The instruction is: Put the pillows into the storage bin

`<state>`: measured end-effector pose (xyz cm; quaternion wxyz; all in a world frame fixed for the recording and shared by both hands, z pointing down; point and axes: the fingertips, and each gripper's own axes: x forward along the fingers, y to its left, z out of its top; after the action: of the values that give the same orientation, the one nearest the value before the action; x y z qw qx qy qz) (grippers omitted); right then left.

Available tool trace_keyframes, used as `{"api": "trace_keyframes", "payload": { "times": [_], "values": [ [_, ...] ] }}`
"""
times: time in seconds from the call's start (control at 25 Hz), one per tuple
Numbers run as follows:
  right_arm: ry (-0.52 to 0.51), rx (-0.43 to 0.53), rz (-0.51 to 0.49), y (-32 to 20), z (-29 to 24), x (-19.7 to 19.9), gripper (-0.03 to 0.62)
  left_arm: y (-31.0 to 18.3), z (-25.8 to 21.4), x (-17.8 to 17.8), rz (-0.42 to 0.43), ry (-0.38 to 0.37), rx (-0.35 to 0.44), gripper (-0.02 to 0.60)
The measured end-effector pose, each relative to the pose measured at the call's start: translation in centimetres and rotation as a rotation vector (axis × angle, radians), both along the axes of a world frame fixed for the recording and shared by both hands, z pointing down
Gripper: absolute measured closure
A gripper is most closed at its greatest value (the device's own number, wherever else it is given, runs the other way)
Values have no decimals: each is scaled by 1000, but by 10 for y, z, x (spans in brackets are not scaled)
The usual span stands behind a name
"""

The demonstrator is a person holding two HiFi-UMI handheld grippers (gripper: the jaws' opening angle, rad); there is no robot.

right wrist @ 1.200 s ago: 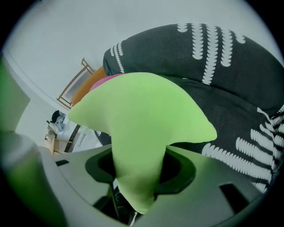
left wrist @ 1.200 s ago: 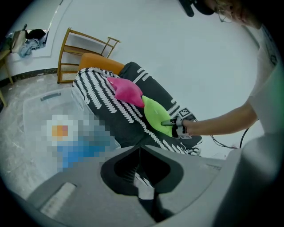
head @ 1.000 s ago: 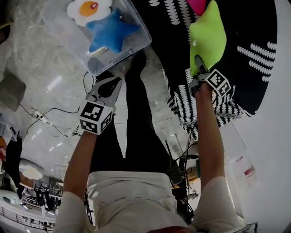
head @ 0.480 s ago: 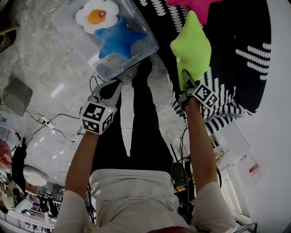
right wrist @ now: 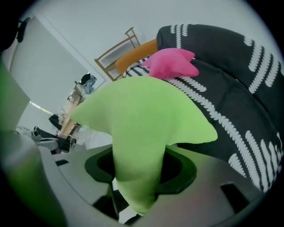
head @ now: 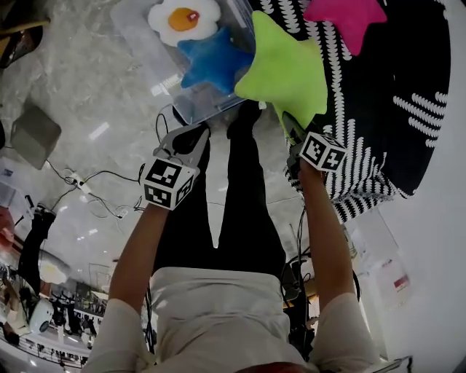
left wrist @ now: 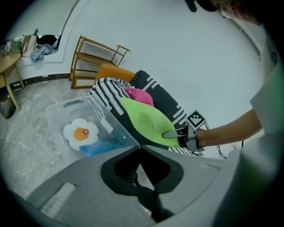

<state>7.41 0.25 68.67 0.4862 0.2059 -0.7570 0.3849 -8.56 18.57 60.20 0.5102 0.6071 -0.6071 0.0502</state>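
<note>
A clear storage bin (head: 138, 33) stands on the marble floor and holds a fried-egg flower pillow (head: 183, 18) and a blue star pillow (head: 216, 62). My right gripper (head: 291, 130) is shut on one point of a green star pillow (head: 284, 69) and holds it in the air beside the bin's near right corner. The right gripper view shows the green star pillow (right wrist: 142, 119) squeezed between the jaws. A pink star pillow (head: 348, 16) lies on the black-and-white sofa (head: 408, 87). My left gripper (head: 186, 142) hangs shut and empty just below the bin (left wrist: 66, 108).
The person's dark-trousered legs (head: 233, 204) stand between the grippers. Cables (head: 87, 191) trail over the floor at the left, near a grey object (head: 33, 135). A wooden rack (left wrist: 95, 55) and an orange cushion (left wrist: 111, 71) sit behind the sofa's end.
My right gripper has carried the green star pillow leftward off the sofa to the bin's corner. The left gripper has hardly moved.
</note>
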Motion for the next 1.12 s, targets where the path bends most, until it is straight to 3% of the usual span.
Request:
{"api": "trace_keyframes", "payload": {
  "times": [0.2, 0.4, 0.52, 0.72, 1.12],
  "values": [
    [4, 24, -235, 39, 1, -49, 359, 23, -5, -17, -55, -6, -6, 560],
    [-14, 149, -457, 57, -3, -109, 353, 44, -2, -40, -121, -11, -11, 560],
    [-7, 309, -547, 57, -2, -141, 240, 58, 4, -50, -154, -5, -20, 560],
    [42, 177, -524, 78, 22, -141, 183, 76, 10, -51, -162, 10, -30, 560],
    [41, 194, -461, 60, 9, -133, 178, 73, 1, -68, -121, 1, -16, 560]
  ]
}}
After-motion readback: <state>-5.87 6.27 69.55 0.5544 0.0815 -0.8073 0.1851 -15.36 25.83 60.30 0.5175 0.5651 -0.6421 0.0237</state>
